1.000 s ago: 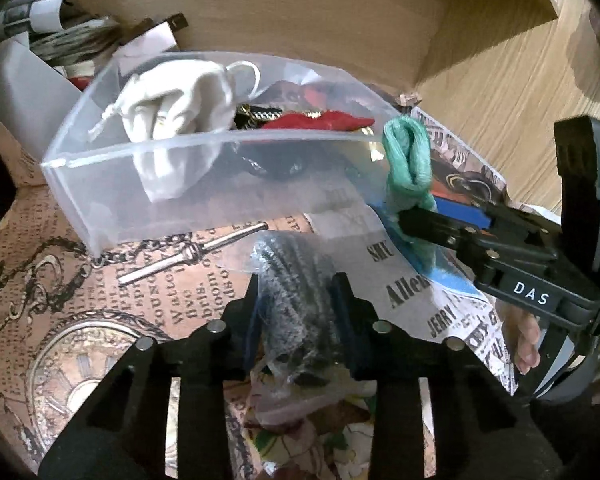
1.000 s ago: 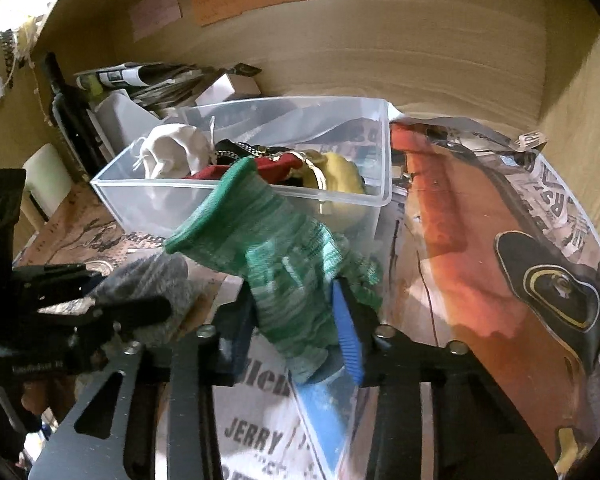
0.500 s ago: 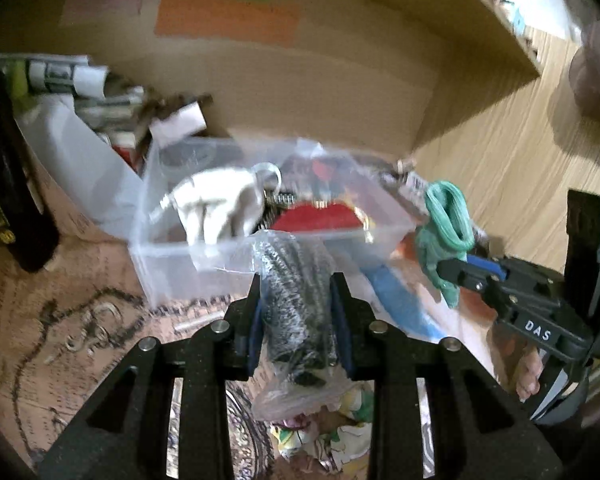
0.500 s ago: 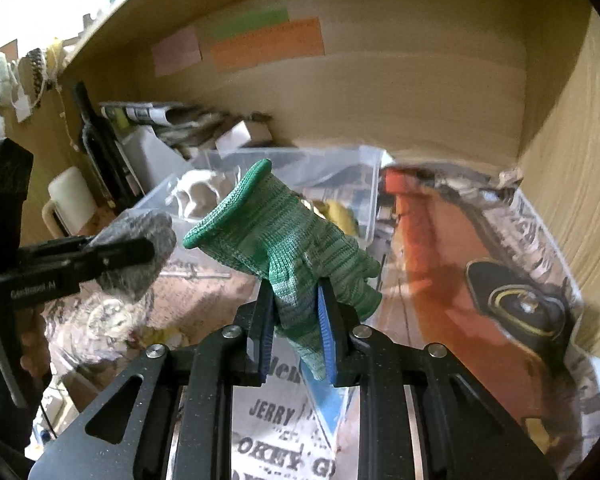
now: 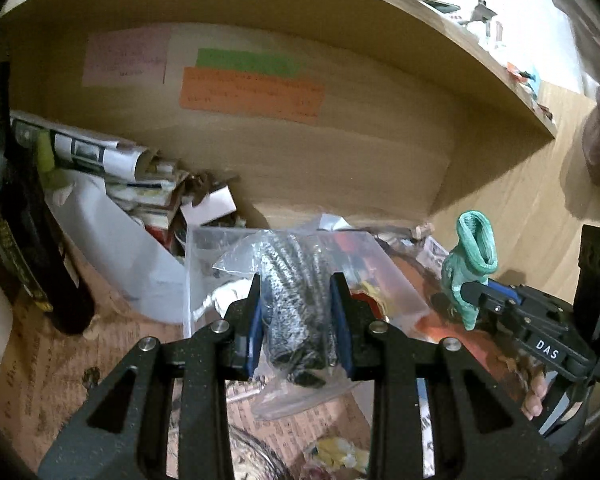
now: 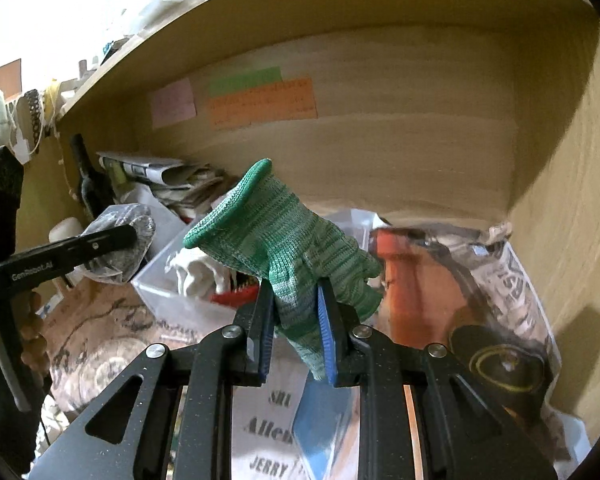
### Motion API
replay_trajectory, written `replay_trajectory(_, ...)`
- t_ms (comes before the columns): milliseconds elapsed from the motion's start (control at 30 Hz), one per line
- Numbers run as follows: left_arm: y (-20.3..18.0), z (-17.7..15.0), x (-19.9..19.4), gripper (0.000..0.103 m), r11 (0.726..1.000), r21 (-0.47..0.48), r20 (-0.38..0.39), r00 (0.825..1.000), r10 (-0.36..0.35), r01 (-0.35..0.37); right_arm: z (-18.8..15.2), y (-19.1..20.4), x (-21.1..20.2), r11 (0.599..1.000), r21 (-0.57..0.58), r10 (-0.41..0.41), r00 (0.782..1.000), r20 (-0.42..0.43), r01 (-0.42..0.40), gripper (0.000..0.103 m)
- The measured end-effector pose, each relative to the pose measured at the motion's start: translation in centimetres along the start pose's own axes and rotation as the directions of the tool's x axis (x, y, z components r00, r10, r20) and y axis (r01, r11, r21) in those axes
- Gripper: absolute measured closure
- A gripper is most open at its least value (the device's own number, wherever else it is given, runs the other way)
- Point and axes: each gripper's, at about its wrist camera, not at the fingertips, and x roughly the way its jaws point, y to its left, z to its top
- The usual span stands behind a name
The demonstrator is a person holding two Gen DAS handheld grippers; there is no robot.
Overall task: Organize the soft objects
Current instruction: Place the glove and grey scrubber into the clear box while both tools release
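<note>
Left wrist view: left gripper, jaws pinching a grey-black knit item sealed in a clear plastic bag; bag hangs betw. the blue pads, held up off the counter, in front of and overlapping the clear plastic bin. Bin sits on the printed paper covering the counter, near the wooden back wall. White cloth, red and yellow bits show thru the bin, partly hidden by the bag. Left of the bin: white folder and a pile of rolled newspapers; further left a dark bottle. On the wall above the bin: pink, green and orange paper notes, text too blurred to read. Right of the bin: right gripper pinching a green knit glove, cuff opening up, held in the air.

Right wrist view: right gripper, jaws closed on the green knit glove at its finger end; cuff points up-left, glove lifted above the counter, just right of and in front of the bin. White cloth and sthg red visible inside the bin. Left of the bin: left gripper w/ the bagged grey item clamped, also in the air. Right of the bin: orange-and-black printed paper.
</note>
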Motion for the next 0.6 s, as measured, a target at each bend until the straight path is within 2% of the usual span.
replay_trajectory(100,0.2,0.7,1.2,0.072,1.000,0.002,0.003,1.000,0.010,-0.010,0.7,0.2,1.1,1.000,-0.006,-0.003,1.000,0.000,0.003,0.085)
replay_trajectory(267,0.2,1.3,3.9,0.072,1.000,0.005,-0.044,0.999,-0.001,0.001,1.4,0.2,3.5,1.000,0.003,0.008,1.000,-0.028,-0.007,0.085)
replay_trajectory(433,0.1,0.7,7.3,0.072,1.000,0.011,-0.107,0.994,0.002,-0.001,1.2,0.4,6.4,0.999,0.007,0.031,0.995,-0.093,-0.031,0.085)
replay_trajectory(600,1.0,-0.1,10.1,0.072,0.999,0.013,-0.159,0.987,0.037,-0.035,0.6,1.4,9.0,0.999,-0.007,0.051,0.986,-0.161,-0.053,0.085)
